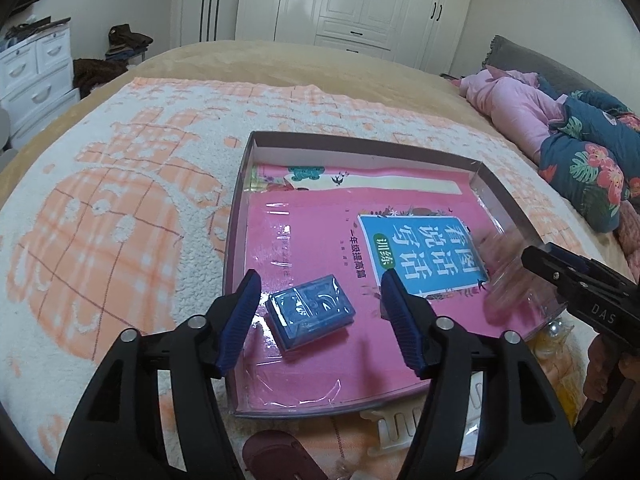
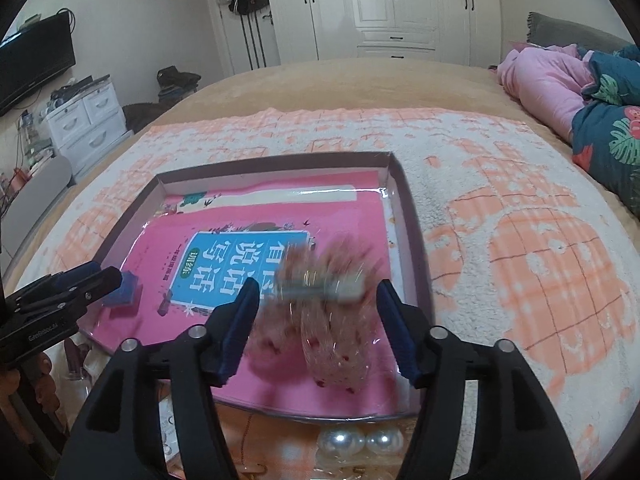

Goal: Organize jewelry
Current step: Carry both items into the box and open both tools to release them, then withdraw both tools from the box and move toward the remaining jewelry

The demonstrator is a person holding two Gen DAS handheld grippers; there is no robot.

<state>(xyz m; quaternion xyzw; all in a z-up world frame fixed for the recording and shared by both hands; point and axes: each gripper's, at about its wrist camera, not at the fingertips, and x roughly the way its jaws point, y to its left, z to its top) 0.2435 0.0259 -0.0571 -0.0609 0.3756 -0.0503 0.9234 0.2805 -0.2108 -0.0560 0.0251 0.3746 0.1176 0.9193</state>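
A shallow box tray lined with a pink book lies on the bed; it also shows in the right wrist view. A small blue jewelry box sits inside at the near left, between the fingers of my open left gripper; the box also shows in the right wrist view. My right gripper is open, and a clear plastic packet with small red bits, blurred by motion, is between its fingers over the tray. Its tip also shows at the tray's right edge in the left wrist view.
Large pearls and a thin chain lie just in front of the tray. A dark red case and a cream hair claw lie near the front edge. A pink-and-white towel covers the bed. Bedding is piled at the right.
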